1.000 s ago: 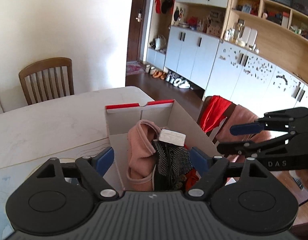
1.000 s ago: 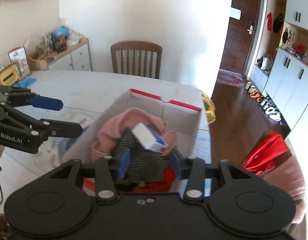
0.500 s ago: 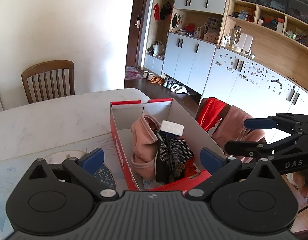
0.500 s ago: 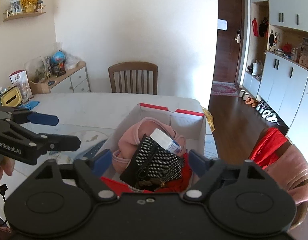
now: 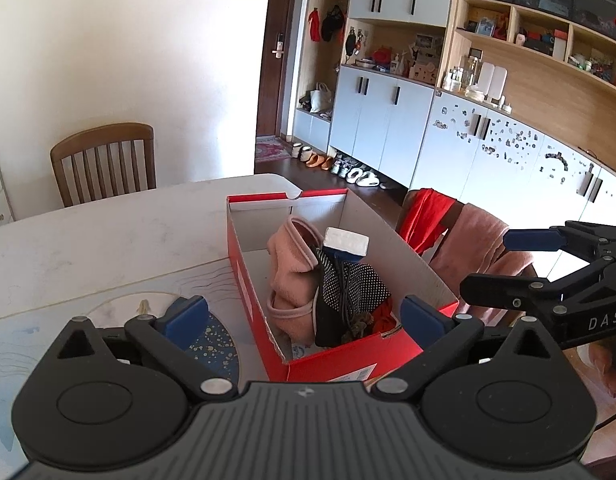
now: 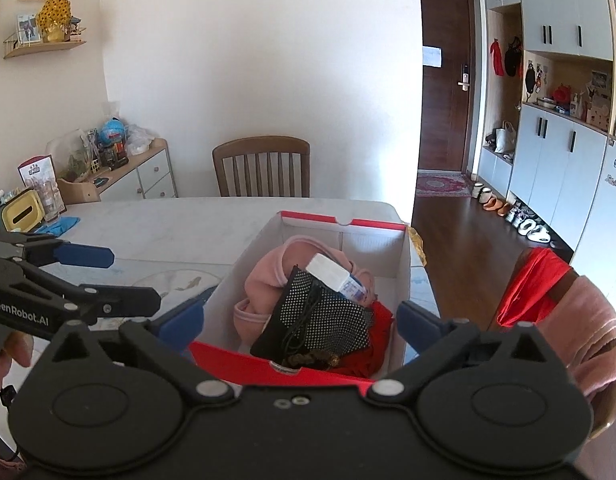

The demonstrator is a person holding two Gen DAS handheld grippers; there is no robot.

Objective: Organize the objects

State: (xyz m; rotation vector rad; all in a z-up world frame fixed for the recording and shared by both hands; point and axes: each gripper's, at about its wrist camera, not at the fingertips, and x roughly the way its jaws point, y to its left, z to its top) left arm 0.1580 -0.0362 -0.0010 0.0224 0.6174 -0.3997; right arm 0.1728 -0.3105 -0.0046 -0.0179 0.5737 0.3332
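Two wide-open tools: left tool (image 5: 303,318) reads "GenRobot.AI"; right tool (image 6: 299,318), opening, "DAS".

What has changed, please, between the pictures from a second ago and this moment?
Both grippers backed away from the red cardboard shoebox, so more of it shows. The right gripper is opening, with nothing between its fingers; the small white box it framed lies on the black dotted pouch. The left gripper opened wider, empty. The pink fleece garment stayed put.
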